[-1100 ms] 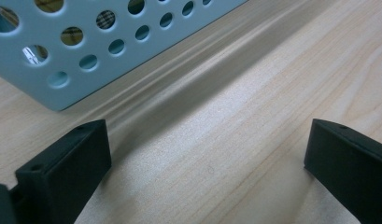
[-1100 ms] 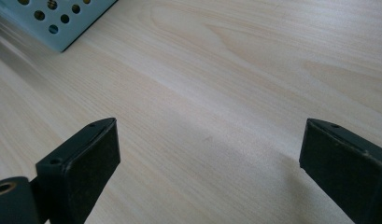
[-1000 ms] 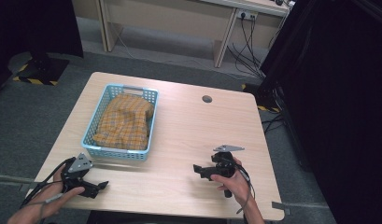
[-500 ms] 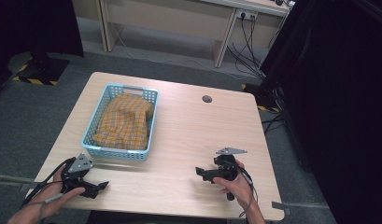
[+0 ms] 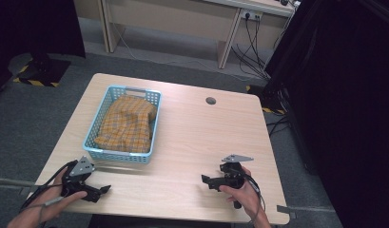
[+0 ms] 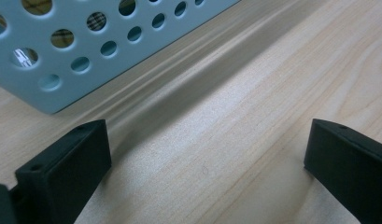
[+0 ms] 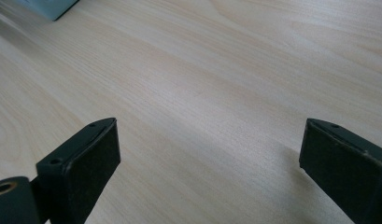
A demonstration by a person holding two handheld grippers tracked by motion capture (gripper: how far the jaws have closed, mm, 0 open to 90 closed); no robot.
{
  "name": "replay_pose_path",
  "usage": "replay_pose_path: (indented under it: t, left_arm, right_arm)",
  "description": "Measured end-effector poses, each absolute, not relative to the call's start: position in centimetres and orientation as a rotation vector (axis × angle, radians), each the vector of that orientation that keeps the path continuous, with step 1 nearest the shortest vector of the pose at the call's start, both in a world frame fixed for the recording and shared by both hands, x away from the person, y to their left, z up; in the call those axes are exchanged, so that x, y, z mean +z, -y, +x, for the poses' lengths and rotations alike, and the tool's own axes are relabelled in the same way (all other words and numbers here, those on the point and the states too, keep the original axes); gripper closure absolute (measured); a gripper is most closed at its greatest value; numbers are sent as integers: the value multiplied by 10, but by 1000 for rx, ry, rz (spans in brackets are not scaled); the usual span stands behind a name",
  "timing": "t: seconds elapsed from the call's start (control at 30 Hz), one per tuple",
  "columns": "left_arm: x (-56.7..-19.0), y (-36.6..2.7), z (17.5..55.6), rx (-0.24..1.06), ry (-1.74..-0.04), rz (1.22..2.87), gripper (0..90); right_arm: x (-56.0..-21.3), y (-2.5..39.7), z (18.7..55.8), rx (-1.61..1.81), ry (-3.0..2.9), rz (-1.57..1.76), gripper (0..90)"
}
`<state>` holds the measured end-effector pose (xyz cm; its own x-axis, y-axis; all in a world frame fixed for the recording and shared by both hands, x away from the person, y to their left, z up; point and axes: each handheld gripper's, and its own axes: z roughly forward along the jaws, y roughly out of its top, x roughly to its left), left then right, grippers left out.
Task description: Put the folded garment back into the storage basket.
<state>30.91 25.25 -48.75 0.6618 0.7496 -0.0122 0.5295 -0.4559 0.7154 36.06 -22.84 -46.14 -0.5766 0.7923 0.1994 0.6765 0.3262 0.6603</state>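
Note:
A light blue perforated basket stands on the left half of the wooden table, holding a folded yellow plaid cloth. My left gripper rests near the table's front left corner, just in front of the basket, jaws wide open and empty. In the left gripper view the basket wall is close ahead at upper left, plaid showing through its holes. My right gripper lies low at the front right, pointing left, open with bare wood between its jaws. A basket corner appears far off.
A small round grey cable hole sits near the table's far edge. Desk legs and cables stand on the floor behind the table, and a dark curtain hangs at the right. Bare wood stretches between the basket and the right gripper.
The right gripper has slid slightly toward the front edge of the table. The left gripper and the basket have stayed put.

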Motion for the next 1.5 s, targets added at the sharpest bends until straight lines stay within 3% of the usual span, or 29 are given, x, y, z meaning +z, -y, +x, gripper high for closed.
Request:
replay_pose_path:
  t: [1.5]
  left_arm:
    - [-487,-252,309,398,-985,2168,0]
  right_arm:
    - [-468,243,341,1059,-2431,1357,57]
